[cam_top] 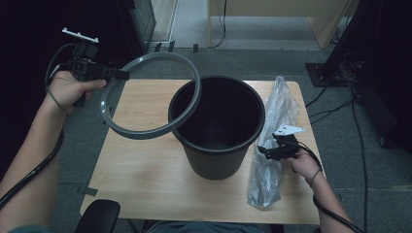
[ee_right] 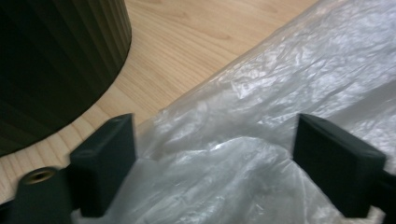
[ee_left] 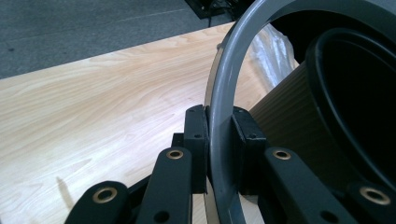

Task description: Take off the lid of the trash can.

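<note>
Grey ring (cam_top: 150, 94), black bin (cam_top: 218, 160), clear bag (cam_top: 272, 145)

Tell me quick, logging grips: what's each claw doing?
Left claw: closed on the grey ring.
Right claw: open, jaws astride the plastic bag.

High view: fixed above the person's side, looking forward and down over the whole counter (cam_top: 145, 194). Left gripper view: close behind the left claw (ee_left: 219, 140), facing across the counter toward the bucket (ee_left: 289, 126). Right gripper view: very near the plastic bag (ee_right: 280, 93), low over the counter. All three share counter and bucket.
</note>
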`<move>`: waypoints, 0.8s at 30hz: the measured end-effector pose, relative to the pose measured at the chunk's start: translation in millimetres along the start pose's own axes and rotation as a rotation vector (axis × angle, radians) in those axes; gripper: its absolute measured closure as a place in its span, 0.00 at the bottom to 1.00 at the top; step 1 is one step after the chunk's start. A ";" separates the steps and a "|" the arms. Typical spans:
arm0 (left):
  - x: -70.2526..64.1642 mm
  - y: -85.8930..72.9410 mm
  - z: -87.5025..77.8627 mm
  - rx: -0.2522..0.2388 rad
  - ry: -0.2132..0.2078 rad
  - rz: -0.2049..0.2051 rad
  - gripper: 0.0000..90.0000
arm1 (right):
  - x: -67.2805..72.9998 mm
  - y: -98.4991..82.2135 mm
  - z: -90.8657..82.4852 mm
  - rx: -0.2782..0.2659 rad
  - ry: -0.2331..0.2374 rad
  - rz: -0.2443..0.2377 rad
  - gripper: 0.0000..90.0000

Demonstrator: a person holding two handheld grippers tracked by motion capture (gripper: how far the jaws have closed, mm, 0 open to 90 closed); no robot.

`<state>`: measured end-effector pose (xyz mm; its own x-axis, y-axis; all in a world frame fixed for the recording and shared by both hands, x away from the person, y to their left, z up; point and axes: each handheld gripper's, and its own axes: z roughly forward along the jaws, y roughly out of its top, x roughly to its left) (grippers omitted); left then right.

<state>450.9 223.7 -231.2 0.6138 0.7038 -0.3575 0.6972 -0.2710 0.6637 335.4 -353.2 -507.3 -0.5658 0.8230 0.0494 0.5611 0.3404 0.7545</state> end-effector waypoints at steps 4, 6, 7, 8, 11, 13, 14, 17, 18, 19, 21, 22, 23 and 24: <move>5.7 -5.1 -5.3 -0.007 0.010 -0.012 0.87 | -1.0 1.8 -2.3 -0.008 -0.007 0.004 0.17; 11.1 -10.0 -10.8 -0.014 0.021 -0.022 0.87 | -3.4 2.5 -4.6 -0.017 -0.014 0.015 0.17; 13.1 -11.7 -12.4 -0.017 0.024 -0.024 0.87 | -4.2 2.7 -5.5 -0.020 -0.015 0.022 0.17; 15.0 -13.4 -13.6 -0.015 0.028 -0.028 0.87 | -5.1 2.8 -6.8 -0.020 -0.018 0.026 0.17; 20.2 -19.1 -16.3 -0.007 0.038 -0.027 0.87 | -8.5 3.1 -10.5 -0.026 -0.030 0.045 0.17; 23.6 -22.8 -18.5 -0.008 0.046 -0.036 0.87 | -11.2 2.7 -12.4 -0.031 -0.039 0.046 0.17; 25.6 -24.6 -19.5 -0.011 0.049 -0.036 0.87 | -11.9 2.3 -13.0 -0.033 -0.040 0.050 0.17; 31.3 -30.9 -22.2 -0.019 0.054 -0.050 0.87 | -14.3 1.4 -14.8 -0.028 -0.045 0.049 0.17; 33.1 -33.1 -22.9 -0.021 0.055 -0.054 0.87 | -15.2 1.0 -15.1 -0.029 -0.047 0.050 0.17; 35.2 -35.3 -23.7 -0.024 0.055 -0.056 0.87 | -15.9 0.6 -15.4 -0.029 -0.050 0.056 0.17; 38.8 -39.4 -25.3 -0.032 0.058 -0.064 0.87 | -18.3 -0.6 -16.4 -0.023 -0.057 0.057 0.17; 40.6 -41.4 -26.0 -0.040 0.060 -0.068 0.87 | -19.7 -1.2 -16.6 -0.023 -0.060 0.056 0.17; 42.8 -43.2 -26.5 -0.038 0.061 -0.067 0.87 | -20.8 -2.0 -17.1 -0.020 -0.063 0.061 0.17; 44.4 -44.8 -26.3 -0.037 0.069 -0.072 0.87 | -22.3 -3.0 -17.4 -0.024 -0.064 0.055 0.17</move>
<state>437.1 284.4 -259.5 0.5349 0.7643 -0.3603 0.7238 -0.1944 0.6621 335.8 -380.5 -499.3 -0.4944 0.8678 0.0498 0.5755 0.2838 0.7670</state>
